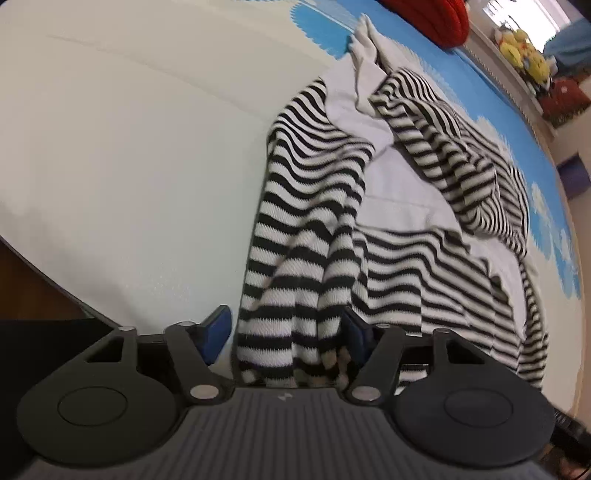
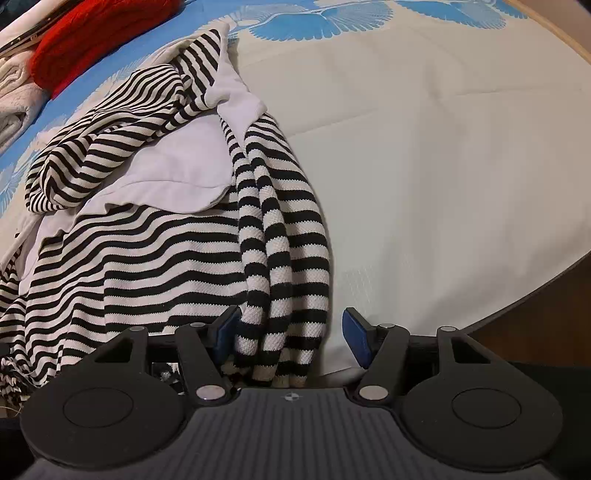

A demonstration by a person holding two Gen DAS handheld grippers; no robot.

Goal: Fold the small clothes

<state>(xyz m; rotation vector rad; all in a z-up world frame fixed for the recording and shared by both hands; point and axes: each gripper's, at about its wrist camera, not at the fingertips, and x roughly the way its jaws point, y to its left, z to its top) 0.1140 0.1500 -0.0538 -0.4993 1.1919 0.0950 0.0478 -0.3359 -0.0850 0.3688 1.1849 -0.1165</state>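
Note:
A black-and-white striped garment (image 1: 406,266) (image 2: 147,251) with a plain white part (image 1: 399,177) (image 2: 177,166) lies crumpled on a cream cloth-covered surface (image 1: 129,147) (image 2: 443,147). In the left wrist view, a bunched striped fold sits between the blue pads of my left gripper (image 1: 286,332). It touches the right pad, and a gap shows at the left pad. In the right wrist view, a rolled striped edge sits inside my right gripper (image 2: 291,336). It lies against the left pad and clear of the right pad. Both grippers are open and point steeply down.
A red knitted item (image 1: 424,18) (image 2: 92,37) lies at the far end on the blue-patterned part of the cloth. Pale folded cloth (image 2: 14,103) sits beside it. Yellow plush toys (image 1: 521,51) stand beyond. The surface's edge, with wooden floor (image 1: 22,288) (image 2: 535,325) below, runs close to both grippers.

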